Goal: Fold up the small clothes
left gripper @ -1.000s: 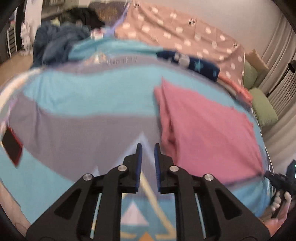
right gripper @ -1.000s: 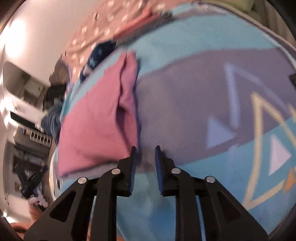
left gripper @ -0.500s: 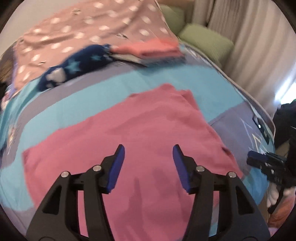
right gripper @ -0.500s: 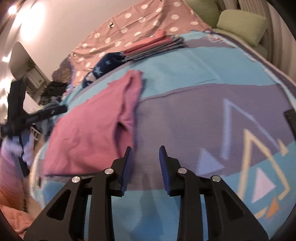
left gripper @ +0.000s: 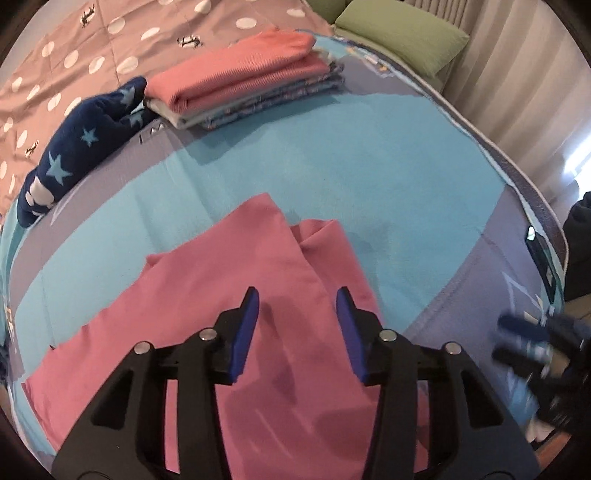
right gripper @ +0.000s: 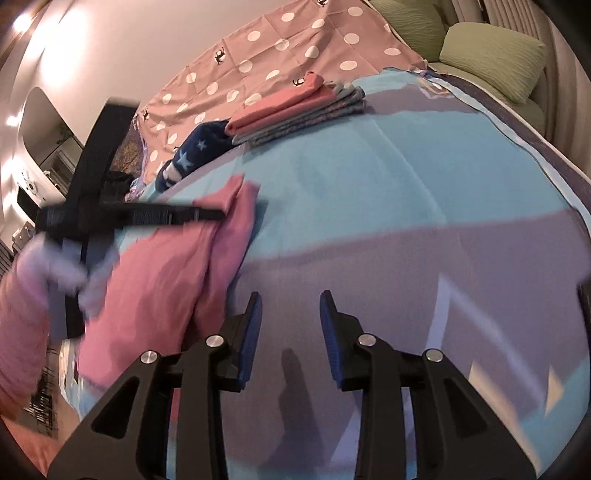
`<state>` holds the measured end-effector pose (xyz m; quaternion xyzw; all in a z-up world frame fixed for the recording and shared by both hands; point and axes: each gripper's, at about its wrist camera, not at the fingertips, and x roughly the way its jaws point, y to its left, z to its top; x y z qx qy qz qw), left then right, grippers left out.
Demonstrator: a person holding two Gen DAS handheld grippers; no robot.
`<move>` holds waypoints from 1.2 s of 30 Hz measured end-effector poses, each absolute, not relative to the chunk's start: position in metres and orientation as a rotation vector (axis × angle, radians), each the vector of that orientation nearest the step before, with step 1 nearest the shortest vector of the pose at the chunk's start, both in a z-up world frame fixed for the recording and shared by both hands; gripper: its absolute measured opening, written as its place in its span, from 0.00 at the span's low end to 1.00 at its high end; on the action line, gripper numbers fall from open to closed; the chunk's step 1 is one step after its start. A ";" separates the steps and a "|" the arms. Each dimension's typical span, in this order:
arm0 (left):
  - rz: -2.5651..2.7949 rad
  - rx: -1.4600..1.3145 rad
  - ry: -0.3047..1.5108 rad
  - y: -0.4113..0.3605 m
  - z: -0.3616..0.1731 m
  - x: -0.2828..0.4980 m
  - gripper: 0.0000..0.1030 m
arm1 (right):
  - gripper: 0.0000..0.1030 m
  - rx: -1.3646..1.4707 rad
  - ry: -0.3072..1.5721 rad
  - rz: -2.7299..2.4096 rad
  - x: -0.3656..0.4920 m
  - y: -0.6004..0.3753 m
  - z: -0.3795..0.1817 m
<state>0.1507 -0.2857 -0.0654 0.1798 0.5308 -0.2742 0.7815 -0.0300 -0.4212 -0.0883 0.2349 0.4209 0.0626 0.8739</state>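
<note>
A pink garment lies partly folded on the blue and grey blanket, a flap doubled over along its right side. My left gripper hovers over the garment's far right part. Its jaws are closing, still apart, and nothing is pinched between them. In the right wrist view the same garment lies at the left, with the left gripper blurred above its far corner. My right gripper stands open over bare grey blanket just right of the garment, holding nothing.
A stack of folded clothes with a coral piece on top sits at the far side, a navy star-print garment left of it. Behind lie a polka-dot cover and green pillows. A dark phone rests near the right bed edge.
My left gripper swung from the bare blanket over to the pink garment and its jaws went from nearly shut to apart. The right gripper opened a little and shifted along the garment's edge.
</note>
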 end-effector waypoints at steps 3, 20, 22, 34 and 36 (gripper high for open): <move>-0.581 0.370 1.161 -0.287 -0.073 0.157 0.44 | 0.32 0.484 0.905 0.191 0.008 -0.426 -0.089; -0.680 0.202 1.140 -0.264 -0.075 0.161 0.07 | 0.03 0.560 1.016 0.430 0.135 -0.389 -0.109; -0.710 0.150 1.106 -0.259 -0.064 0.157 0.07 | 0.03 0.599 0.950 0.422 0.135 -0.396 -0.100; -0.726 0.155 1.109 -0.278 -0.085 0.174 0.12 | 0.09 0.624 0.947 0.309 0.119 -0.418 -0.118; -0.729 0.146 1.094 -0.278 -0.081 0.173 0.13 | 0.11 0.600 0.933 0.302 0.096 -0.422 -0.109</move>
